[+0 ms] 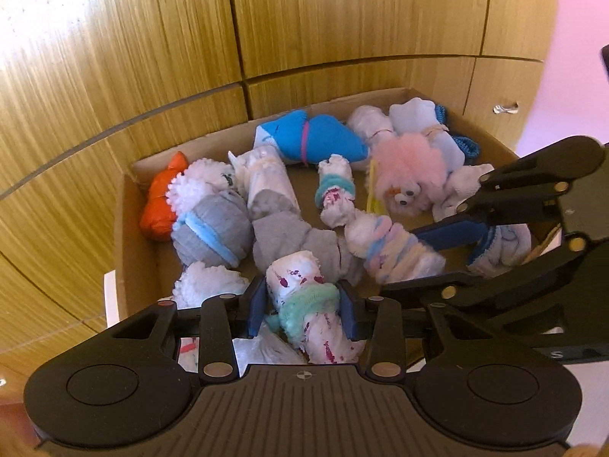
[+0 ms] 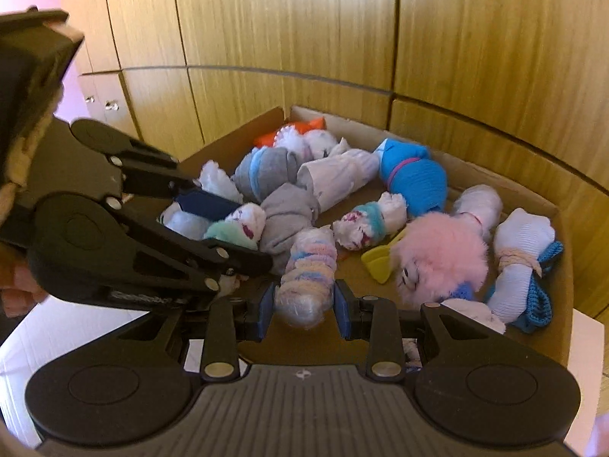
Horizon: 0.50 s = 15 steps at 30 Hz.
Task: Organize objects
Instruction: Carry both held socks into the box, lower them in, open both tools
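Observation:
A cardboard box (image 1: 127, 228) holds several rolled sock bundles. In the left wrist view my left gripper (image 1: 302, 304) is shut on a white roll with magenta spots and a mint band (image 1: 300, 278), low over the box's near side. My right gripper (image 1: 403, 261) comes in from the right, shut on a pastel striped roll (image 1: 380, 243). The right wrist view shows that pastel roll (image 2: 308, 266) pressed between the blue pads of the right gripper (image 2: 304, 306). To its left, the left gripper (image 2: 251, 234) grips the mint-banded roll (image 2: 243, 224). The two grippers sit close together over the box (image 2: 495, 186).
Other bundles lie in the box: a pink fluffy toy (image 1: 411, 175), a bright blue roll (image 1: 316, 137), an orange one (image 1: 160, 202) and a grey roll with a blue band (image 1: 213, 228). Wooden cabinet doors (image 1: 304, 19) stand right behind. The box rests on a white surface (image 2: 57, 335).

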Tool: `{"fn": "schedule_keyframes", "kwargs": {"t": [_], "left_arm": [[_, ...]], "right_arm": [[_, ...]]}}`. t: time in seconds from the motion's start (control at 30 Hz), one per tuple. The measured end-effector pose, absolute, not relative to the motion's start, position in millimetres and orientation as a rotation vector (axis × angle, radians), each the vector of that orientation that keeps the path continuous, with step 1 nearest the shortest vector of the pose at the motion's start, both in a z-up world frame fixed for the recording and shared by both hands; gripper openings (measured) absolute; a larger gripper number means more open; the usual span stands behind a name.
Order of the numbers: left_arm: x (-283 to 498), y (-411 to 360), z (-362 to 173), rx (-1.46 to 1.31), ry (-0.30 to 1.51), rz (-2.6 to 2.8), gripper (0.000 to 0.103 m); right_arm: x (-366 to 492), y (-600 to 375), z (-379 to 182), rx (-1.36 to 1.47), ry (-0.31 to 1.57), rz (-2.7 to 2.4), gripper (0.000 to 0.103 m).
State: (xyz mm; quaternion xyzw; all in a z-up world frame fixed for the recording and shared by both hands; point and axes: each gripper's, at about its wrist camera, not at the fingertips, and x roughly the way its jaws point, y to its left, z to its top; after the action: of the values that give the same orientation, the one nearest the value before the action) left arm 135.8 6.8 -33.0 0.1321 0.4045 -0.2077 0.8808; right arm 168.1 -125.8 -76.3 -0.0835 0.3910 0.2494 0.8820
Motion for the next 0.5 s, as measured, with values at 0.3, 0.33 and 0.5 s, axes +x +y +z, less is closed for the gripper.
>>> {"fn": "schedule_keyframes", "kwargs": {"t": [0.3, 0.33, 0.5], "left_arm": [[132.5, 1.9, -28.4, 0.351, 0.828, -0.448, 0.049], [131.6, 2.3, -27.4, 0.352, 0.825, -0.445, 0.050], [122.4, 12.0, -15.7, 0.325, 0.791, -0.434, 0.059]], "right_arm": [[171.0, -119.7, -78.7, -0.195, 0.826, 0.560, 0.031], [171.2, -119.6, -78.4, -0.196, 0.823, 0.567, 0.031], [165.9, -120.6, -73.6, -0.204, 0.799, 0.595, 0.031]]}}
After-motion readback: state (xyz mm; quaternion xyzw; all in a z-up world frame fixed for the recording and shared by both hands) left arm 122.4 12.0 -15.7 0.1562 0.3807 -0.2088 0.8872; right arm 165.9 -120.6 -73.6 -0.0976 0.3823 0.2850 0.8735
